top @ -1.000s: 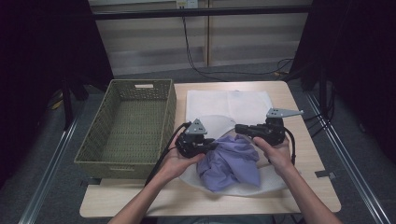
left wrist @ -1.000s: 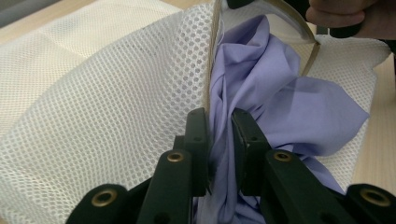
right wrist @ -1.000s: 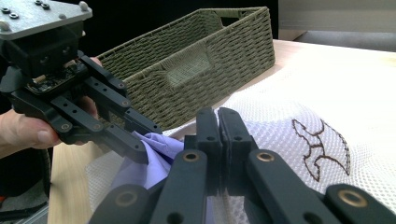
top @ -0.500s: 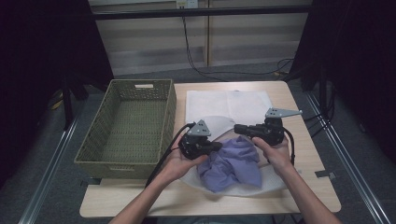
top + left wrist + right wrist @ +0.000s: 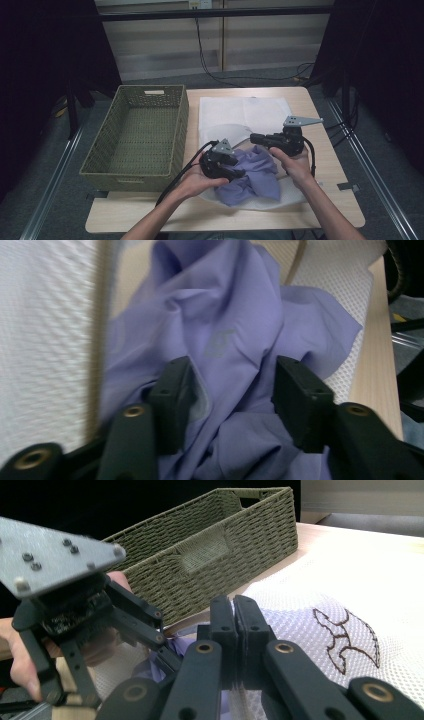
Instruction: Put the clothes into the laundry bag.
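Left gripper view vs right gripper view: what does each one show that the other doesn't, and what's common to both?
Left gripper view: the left gripper, jaws apart after just opening, over the crumpled purple garment, folds between the pads.

Right gripper view: the right gripper, jaws shut on the white mesh bag edge, the green wicker basket, and a brown embroidered mark.

Both: mesh, purple fabric, wooden table.

A: What is differing from a moment ago?

B: The left gripper [image 5: 239, 173] is sinking lower onto the purple cloth [image 5: 255, 175], drawing a little farther from the basket [image 5: 137, 135].

A: And its jaws?

B: They have just been opening, now standing apart with purple folds lying loosely between them.
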